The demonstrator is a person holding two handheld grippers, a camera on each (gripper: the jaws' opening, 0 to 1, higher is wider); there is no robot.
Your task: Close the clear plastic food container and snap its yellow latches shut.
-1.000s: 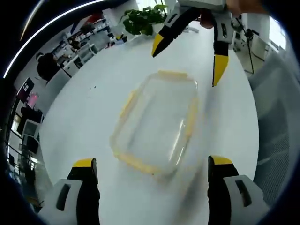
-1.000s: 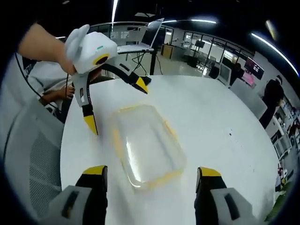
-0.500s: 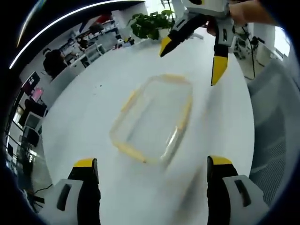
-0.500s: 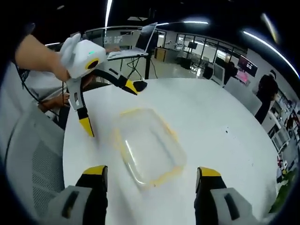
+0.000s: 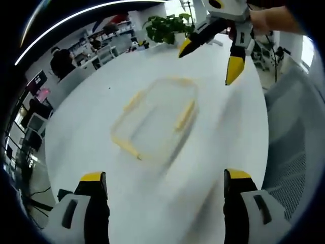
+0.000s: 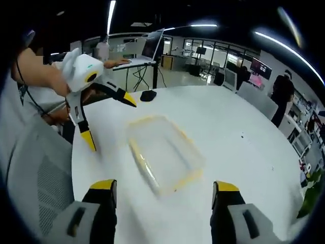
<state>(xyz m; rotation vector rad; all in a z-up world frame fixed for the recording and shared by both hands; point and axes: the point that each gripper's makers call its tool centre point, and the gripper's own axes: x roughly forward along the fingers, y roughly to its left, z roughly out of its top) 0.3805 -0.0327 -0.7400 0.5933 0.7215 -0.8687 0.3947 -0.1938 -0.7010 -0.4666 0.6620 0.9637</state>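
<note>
A clear plastic food container (image 5: 155,119) with yellow latches lies flat on the round white table (image 5: 91,117), blurred by motion. My left gripper (image 5: 161,183) is open, its jaws well short of the container and wide apart. The right gripper (image 5: 208,63) hangs open above the container's far end in the left gripper view. In the right gripper view the container (image 6: 162,152) lies ahead of my open right gripper (image 6: 161,190). The left gripper (image 6: 109,119) hovers open at the container's far left corner, held by a hand. Neither gripper touches the container.
A grey mesh chair (image 6: 35,173) stands at the table's left edge in the right gripper view. A potted plant (image 5: 165,25) sits at the table's far side. A small dark object (image 6: 148,95) lies on the table beyond the container. Office desks and people stand behind.
Both grippers have drawn back and up from the container, so it looks smaller and farther in both views. Both stay open. The container has not visibly moved on the table.
</note>
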